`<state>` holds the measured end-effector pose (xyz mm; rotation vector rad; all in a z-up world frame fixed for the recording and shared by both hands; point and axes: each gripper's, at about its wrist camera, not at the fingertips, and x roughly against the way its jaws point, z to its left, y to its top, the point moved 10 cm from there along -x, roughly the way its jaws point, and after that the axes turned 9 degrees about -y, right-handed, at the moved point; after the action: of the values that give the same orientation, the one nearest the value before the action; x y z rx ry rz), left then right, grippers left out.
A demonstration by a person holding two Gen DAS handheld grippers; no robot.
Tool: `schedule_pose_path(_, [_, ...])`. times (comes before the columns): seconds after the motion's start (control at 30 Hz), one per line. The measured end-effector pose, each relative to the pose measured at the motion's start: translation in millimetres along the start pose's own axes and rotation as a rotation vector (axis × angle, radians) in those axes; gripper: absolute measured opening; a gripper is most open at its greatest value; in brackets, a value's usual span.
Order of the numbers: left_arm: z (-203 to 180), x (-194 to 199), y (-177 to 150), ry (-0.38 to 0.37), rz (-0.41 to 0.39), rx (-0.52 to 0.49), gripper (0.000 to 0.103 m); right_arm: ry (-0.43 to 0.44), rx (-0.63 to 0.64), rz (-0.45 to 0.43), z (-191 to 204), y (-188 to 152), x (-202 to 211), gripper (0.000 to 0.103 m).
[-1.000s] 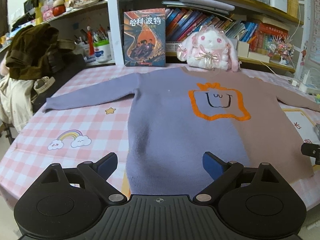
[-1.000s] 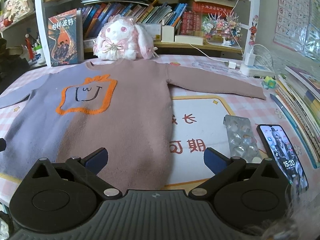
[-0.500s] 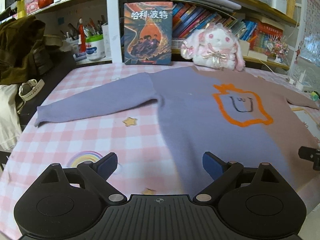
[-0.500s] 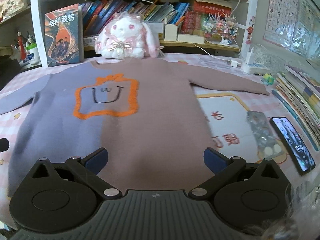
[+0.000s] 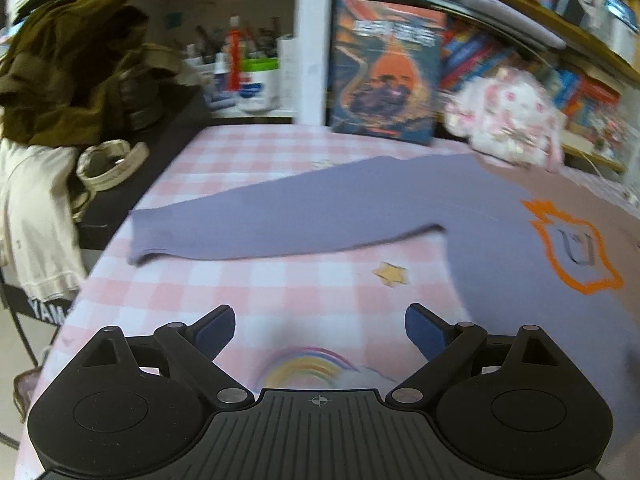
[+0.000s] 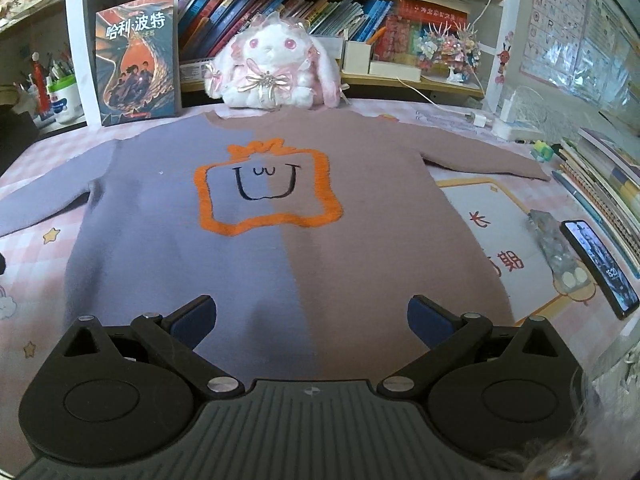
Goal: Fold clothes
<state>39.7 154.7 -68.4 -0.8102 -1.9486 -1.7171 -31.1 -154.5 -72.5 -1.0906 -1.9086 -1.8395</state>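
Note:
A sweater (image 6: pixel 280 240), half lilac and half dusty pink with an orange-framed face on the chest, lies flat and face up on the pink checked tablecloth (image 5: pixel 280 292). Both sleeves are spread out. In the left wrist view its lilac sleeve (image 5: pixel 280 220) stretches across the cloth, cuff at the left. My left gripper (image 5: pixel 320 328) is open and empty, above the cloth in front of that sleeve. My right gripper (image 6: pixel 312 320) is open and empty, over the sweater's bottom hem at its middle.
A plush rabbit (image 6: pixel 276 76) and a standing book (image 6: pixel 138 60) sit behind the collar. A phone (image 6: pixel 600 268) and a blister pack (image 6: pixel 556 248) lie at the right, by stacked books (image 6: pixel 608 184). Clothes (image 5: pixel 60 80) hang on a chair left of the table.
My left gripper has swung left, from the sweater's lilac body to the spread left sleeve. My right gripper has shifted left to the hem's middle. The sweater has not moved.

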Motion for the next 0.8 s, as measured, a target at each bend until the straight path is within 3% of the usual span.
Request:
schedule_pose_path(0.43, [109.3,-19.5,26.8,0.155,-0.073,0.277,0.091,-0.039,0.007,0.016,3.8,6.1,-10.0,0.103])
schedule_pose_path(0.47, [114.2,-22.3,26.7,0.151,-0.074,0.301,0.089,-0.043,0.009,0.020,3.6,5.9,-10.8,0.103])
schedule_pose_path(0.57, [126.0,-30.1,26.3,0.127,-0.076,0.390,0.072,-0.054,0.016,0.030,2.9,5.0,-13.4,0.103])
schedule_pose_path(0.6, [129.0,-32.1,26.3,0.108,-0.085,0.433,0.062,-0.057,0.018,0.032,2.8,4.5,-13.9,0.103])
schedule_pose_path(0.67, [133.9,-35.2,27.2,0.070,-0.107,0.515,0.054,-0.064,0.023,0.036,2.2,3.7,-14.6,0.103])
schedule_pose_path(0.73, [138.6,-37.7,28.6,0.033,-0.133,0.596,0.047,-0.071,0.023,0.039,0.6,3.4,-15.0,0.103])
schedule_pose_path(0.8, [144.8,-41.7,30.9,0.011,-0.156,0.668,0.047,-0.078,0.021,0.042,-1.0,3.2,-15.6,0.103])
